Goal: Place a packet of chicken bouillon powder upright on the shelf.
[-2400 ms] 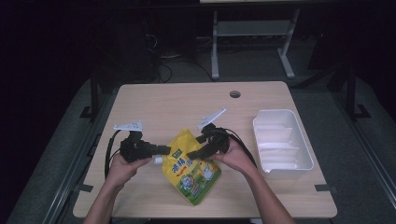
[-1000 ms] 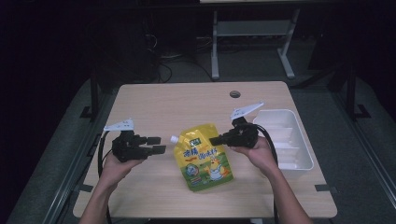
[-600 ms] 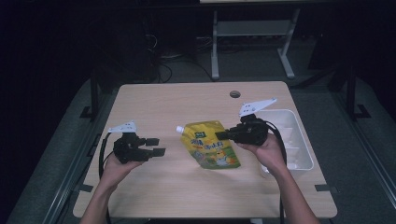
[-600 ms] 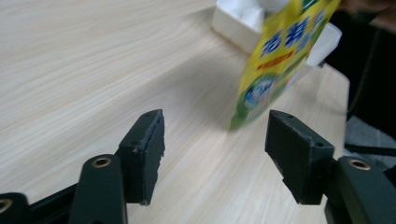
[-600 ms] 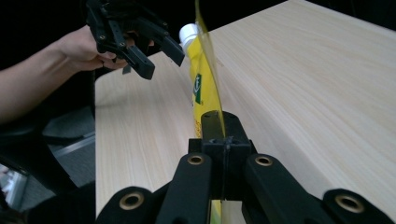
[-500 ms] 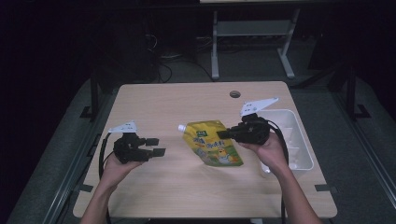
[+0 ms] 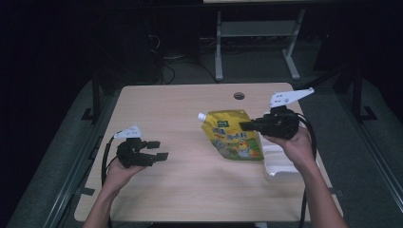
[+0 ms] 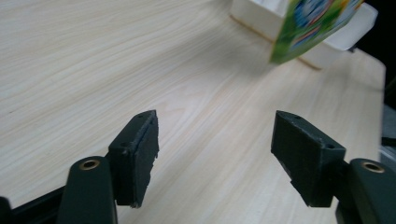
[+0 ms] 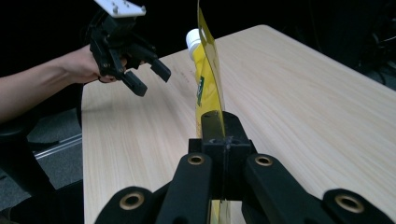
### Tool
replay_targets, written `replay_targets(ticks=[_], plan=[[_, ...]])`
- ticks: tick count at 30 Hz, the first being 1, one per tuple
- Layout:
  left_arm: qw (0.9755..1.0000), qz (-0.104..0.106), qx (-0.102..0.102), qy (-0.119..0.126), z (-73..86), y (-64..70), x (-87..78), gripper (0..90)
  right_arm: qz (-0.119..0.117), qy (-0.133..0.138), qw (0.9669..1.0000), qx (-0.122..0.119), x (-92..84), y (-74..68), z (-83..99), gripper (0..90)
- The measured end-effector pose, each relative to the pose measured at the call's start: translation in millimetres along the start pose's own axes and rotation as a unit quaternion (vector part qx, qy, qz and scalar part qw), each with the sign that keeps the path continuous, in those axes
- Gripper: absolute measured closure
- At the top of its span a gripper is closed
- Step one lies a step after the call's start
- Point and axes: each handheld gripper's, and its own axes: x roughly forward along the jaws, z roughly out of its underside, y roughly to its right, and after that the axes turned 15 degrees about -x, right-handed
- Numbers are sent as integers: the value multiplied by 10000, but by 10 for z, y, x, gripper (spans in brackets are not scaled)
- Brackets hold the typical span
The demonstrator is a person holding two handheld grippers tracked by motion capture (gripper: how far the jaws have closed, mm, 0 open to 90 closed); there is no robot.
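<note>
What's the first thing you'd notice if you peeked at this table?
The bright yellow pouch, hanging in the air above the table's right side, pinched at its edge by the right claw. Just beyond it sits a white tray at the right edge. Over on the left, the left claw stands open with nothing in it.

dark room, wooden table [image 7: 190, 114], metal stand [image 7: 256, 33]

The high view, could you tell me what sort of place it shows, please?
Probably a lab or recording workspace, not a home: a plain wooden table with a cable hole, a metal stand and loose cables on the dark floor behind, and a person using handheld grippers.
</note>
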Motion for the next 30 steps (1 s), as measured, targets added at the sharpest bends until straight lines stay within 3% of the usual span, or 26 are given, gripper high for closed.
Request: replay_targets(ticks=[5, 11, 21, 30], plan=[[9997, -209, 122, -19, 24, 13, 25, 294, 164, 37, 9998, 87, -243, 41, 86, 900], [9993, -338, 119, -54, 48, -7, 42, 275, 385, 69, 9991, 169, -517, 66, 201, 900], [9992, -369, 142, -80, 53, 10, 58, 269, 693, 127, 9971, 295, -901, 66, 364, 900], [9991, -363, 173, -111, 54, 12, 69, 269, 901, 92, 9950, 414, -1081, 68, 521, 900]])
